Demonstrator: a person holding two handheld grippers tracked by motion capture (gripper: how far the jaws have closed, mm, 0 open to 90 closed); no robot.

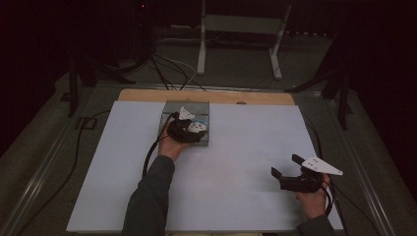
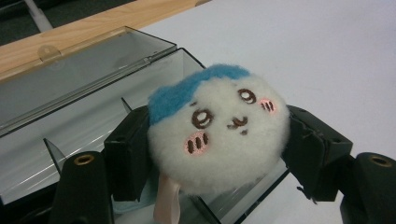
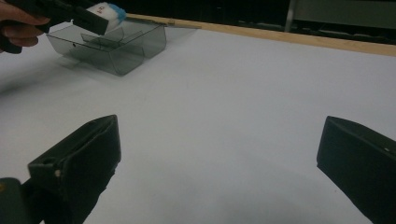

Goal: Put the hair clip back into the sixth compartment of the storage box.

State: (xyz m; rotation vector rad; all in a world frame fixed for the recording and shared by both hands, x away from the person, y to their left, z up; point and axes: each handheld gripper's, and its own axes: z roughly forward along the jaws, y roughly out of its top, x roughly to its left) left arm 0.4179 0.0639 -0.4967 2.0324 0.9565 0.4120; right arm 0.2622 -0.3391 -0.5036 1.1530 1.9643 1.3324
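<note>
A round white plush toy point(image 2: 219, 130) with a blue top and an embroidered face sits between the jaws of my left gripper point(image 2: 217, 144), which is shut on it. The toy point(image 1: 196, 127) hangs just over a clear grey plastic box point(image 1: 169, 109) with dividers and an open lid point(image 2: 70, 74). In the right gripper view the same box point(image 3: 116, 46) lies at the far left, with the toy point(image 3: 108, 11) above it. My right gripper point(image 1: 286, 166) rests at the table's front right, open, jaws wide apart and nothing between them over the white sheet point(image 3: 219, 107).
The white sheet point(image 1: 236, 162) covers a wooden table whose far edge point(image 1: 206, 96) shows bare wood. Cables point(image 1: 167, 66) and a white metal stand point(image 1: 241, 29) lie on the floor beyond. A metal rail point(image 1: 364, 172) runs along the right side.
</note>
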